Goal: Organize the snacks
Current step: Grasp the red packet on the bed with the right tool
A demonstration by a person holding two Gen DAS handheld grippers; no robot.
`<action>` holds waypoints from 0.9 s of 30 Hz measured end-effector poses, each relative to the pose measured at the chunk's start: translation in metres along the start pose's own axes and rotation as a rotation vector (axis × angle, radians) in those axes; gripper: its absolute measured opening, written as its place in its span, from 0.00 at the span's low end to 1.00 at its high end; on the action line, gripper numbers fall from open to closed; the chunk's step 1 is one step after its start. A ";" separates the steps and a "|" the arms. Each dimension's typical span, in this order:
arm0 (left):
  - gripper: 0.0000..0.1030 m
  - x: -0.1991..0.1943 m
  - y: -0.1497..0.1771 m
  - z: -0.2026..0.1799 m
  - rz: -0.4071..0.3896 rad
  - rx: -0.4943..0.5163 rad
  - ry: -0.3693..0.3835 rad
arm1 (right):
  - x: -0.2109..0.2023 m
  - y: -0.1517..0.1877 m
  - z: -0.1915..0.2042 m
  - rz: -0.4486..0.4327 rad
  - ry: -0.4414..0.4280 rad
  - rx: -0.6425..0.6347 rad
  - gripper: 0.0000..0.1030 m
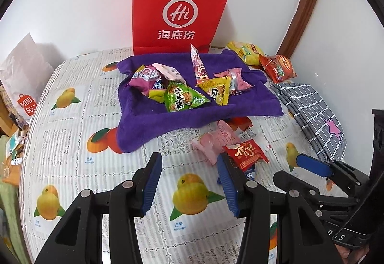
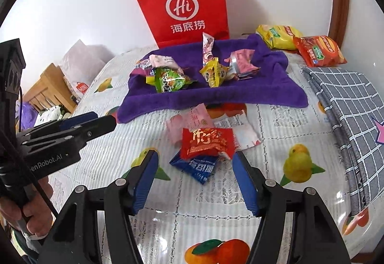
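Snacks [image 2: 208, 144] before red "Hi" bag [image 2: 182, 2], MINISO bag [image 1: 26, 103] aside; left gripper [image 1: 189, 184] and right gripper [image 2: 195, 180] both agape, empty.

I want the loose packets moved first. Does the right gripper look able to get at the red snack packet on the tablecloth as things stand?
Probably yes. The right gripper stands open just short of the red snack packet, with nothing between them. The packet lies on a blue packet and partly over a pink packet, so either might come along.

We read "Hi" and 海底捞 on red paper bag [image 1: 177, 12], "MINISO" on white bag [image 1: 26, 103], "芒果 mango" on tablecloth [image 1: 178, 225], "enRobot.AI" on left gripper [image 2: 91, 123].
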State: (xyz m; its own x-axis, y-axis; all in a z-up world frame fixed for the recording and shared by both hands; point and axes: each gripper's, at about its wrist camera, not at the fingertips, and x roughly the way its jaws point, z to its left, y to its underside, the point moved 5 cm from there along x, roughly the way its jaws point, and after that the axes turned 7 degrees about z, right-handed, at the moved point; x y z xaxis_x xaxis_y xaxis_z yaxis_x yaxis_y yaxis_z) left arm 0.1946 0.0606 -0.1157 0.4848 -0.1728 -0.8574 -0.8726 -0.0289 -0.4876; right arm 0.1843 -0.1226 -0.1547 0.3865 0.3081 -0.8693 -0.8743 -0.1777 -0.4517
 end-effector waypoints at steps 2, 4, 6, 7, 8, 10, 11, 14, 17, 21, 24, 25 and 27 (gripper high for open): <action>0.44 0.000 0.000 0.007 0.003 -0.020 -0.002 | 0.003 0.001 -0.001 0.003 0.005 0.001 0.63; 0.44 0.000 -0.001 0.016 0.008 -0.046 -0.008 | 0.006 0.002 -0.003 0.007 0.018 0.006 0.63; 0.44 0.001 -0.002 0.023 0.013 -0.065 -0.013 | 0.009 0.004 -0.005 0.012 0.017 0.014 0.63; 0.44 0.002 -0.003 0.027 0.015 -0.075 -0.016 | 0.012 0.004 -0.005 0.017 0.007 0.019 0.63; 0.44 0.003 -0.003 0.029 0.016 -0.079 -0.016 | 0.014 0.005 -0.006 0.022 -0.004 0.023 0.63; 0.44 0.005 -0.003 0.033 0.020 -0.088 -0.014 | 0.021 0.005 -0.005 0.031 -0.014 0.024 0.63; 0.44 0.006 -0.004 0.034 0.022 -0.095 -0.013 | 0.026 0.004 -0.005 0.037 -0.009 0.021 0.63; 0.44 0.010 -0.004 0.034 0.032 -0.099 0.002 | 0.038 0.001 -0.004 0.046 0.018 0.009 0.63; 0.44 0.016 -0.002 0.033 0.041 -0.093 0.012 | 0.048 -0.007 -0.005 0.029 0.037 0.004 0.63; 0.44 0.024 -0.002 0.034 0.051 -0.096 0.016 | 0.066 -0.014 -0.009 0.055 0.045 0.013 0.63; 0.44 0.030 -0.001 0.035 0.060 -0.101 0.011 | 0.082 -0.016 -0.010 0.087 0.077 0.003 0.63; 0.44 0.032 -0.001 0.036 0.063 -0.104 0.011 | 0.088 -0.016 -0.011 0.098 0.081 0.004 0.63; 0.44 0.036 0.000 0.039 0.070 -0.109 0.016 | 0.094 -0.016 -0.010 0.100 0.075 0.003 0.63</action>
State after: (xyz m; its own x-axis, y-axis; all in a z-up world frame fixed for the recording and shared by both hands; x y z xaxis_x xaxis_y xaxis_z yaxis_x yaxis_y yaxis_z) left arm 0.2140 0.0927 -0.1529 0.4221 -0.1934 -0.8857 -0.9060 -0.1228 -0.4050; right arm 0.2371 -0.1004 -0.2312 0.3181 0.2186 -0.9225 -0.9105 -0.2008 -0.3615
